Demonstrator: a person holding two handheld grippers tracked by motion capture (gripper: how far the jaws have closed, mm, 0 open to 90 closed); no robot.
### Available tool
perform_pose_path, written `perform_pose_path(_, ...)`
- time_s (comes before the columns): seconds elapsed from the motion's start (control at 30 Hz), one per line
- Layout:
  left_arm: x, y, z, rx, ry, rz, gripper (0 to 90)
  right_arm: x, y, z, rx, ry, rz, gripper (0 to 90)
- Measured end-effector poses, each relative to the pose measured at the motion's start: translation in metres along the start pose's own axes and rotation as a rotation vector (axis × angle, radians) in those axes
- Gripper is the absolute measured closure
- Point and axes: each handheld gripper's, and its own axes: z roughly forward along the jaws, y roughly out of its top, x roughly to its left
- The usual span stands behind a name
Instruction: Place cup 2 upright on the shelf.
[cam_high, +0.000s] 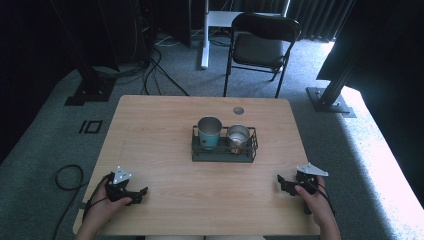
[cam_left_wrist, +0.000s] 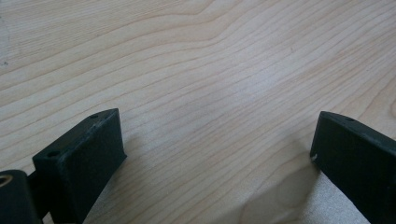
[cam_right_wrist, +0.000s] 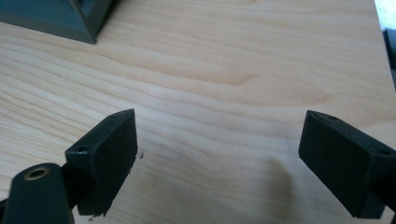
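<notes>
Resting place: both grippers sit low on the near part of the wooden table (cam_high: 165, 130), one at each near corner, each held in a hand.
Left gripper (cam_left_wrist: 217, 149): jaws spread wide apart, nothing between them but bare wood grain; in the high view it lies at the near left (cam_high: 142, 192), pointing right and slightly toward the table's middle.
Right gripper (cam_right_wrist: 219, 149): jaws released and wide apart, empty; in the high view it lies at the near right (cam_high: 281, 182), pointing left toward the middle.
Tray (cam_high: 222, 156): a dark wire-railed tray at the table's centre, well apart from both grippers; its long axis runs left to right across the table. A dark corner of it shows at the top left of the right gripper view (cam_right_wrist: 56, 21).
Teal cup (cam_high: 209, 134): upright in the tray's left half, mouth up.
Metal cup (cam_high: 238, 137): upright in the tray's right half, just beside the teal cup, mouth up; whether they touch I cannot tell.
Writing: none can be read on cups or tray at this size.
Beyond the table: a black folding chair (cam_high: 260, 45) stands on the grey carpet.
</notes>
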Motion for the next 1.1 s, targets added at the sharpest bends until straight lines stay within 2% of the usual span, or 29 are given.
perform_pose_path(0.1, 0.000, 0.000, 0.000, 0.000, 0.000, 0.001, 3.3, 0.000, -0.004, -0.001, 0.010, -0.022, 0.028, 11.5)
perform_pose_path(0.23, 0.000, 0.000, 0.000, 0.000, 0.000, 0.001, 3.3, 0.001, -0.008, -0.003, 0.029, -0.055, 0.027, 11.5)
perform_pose_path(0.33, 0.000, 0.000, 0.000, 0.000, 0.000, 0.000, 3.3, 0.001, -0.010, -0.005, 0.028, -0.062, 0.031, 11.5)
perform_pose_path(0.6, 0.000, 0.000, 0.000, 0.000, 0.000, 0.000, 3.3, 0.005, -0.015, -0.008, 0.070, -0.065, 0.042, 11.5)
perform_pose_path(0.83, 0.000, 0.000, 0.000, 0.000, 0.000, 0.000, 3.3, 0.008, -0.016, -0.010, 0.072, -0.093, 0.074, 11.4)
perform_pose_path(1.1, 0.000, 0.000, 0.000, 0.000, 0.000, 0.000, 3.3, 0.011, -0.019, -0.013, 0.071, -0.106, 0.085, 11.2)
